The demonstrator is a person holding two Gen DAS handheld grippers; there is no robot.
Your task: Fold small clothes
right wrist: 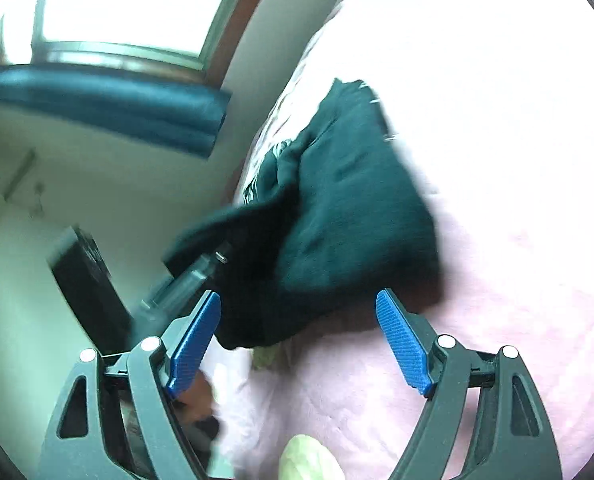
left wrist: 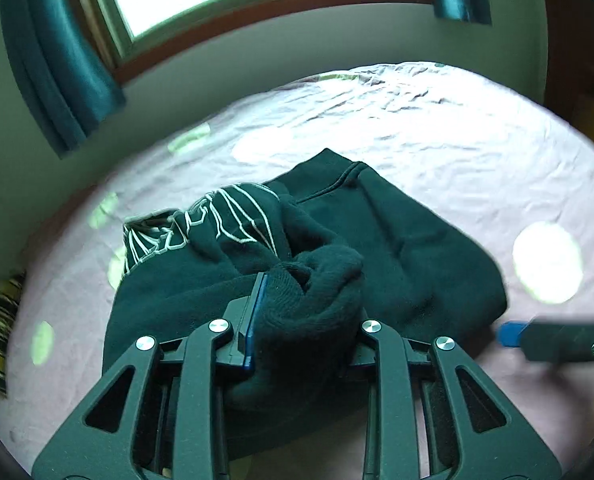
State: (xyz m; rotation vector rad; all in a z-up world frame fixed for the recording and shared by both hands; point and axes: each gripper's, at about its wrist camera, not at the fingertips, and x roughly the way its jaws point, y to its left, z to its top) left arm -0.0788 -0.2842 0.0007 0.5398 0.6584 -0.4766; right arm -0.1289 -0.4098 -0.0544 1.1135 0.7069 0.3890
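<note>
Sweater [left wrist: 397,240]: dark green, white line print, crumpled on the pink bedsheet [left wrist: 437,128].
Left gripper [left wrist: 297,320]: jaws clamped on a bunched fold of the sweater, lifted at its near edge.
Right gripper [right wrist: 299,344]: jaws spread wide, holding nothing; sweater lies just ahead, its near edge between the blue pads [right wrist: 403,344].
</note>
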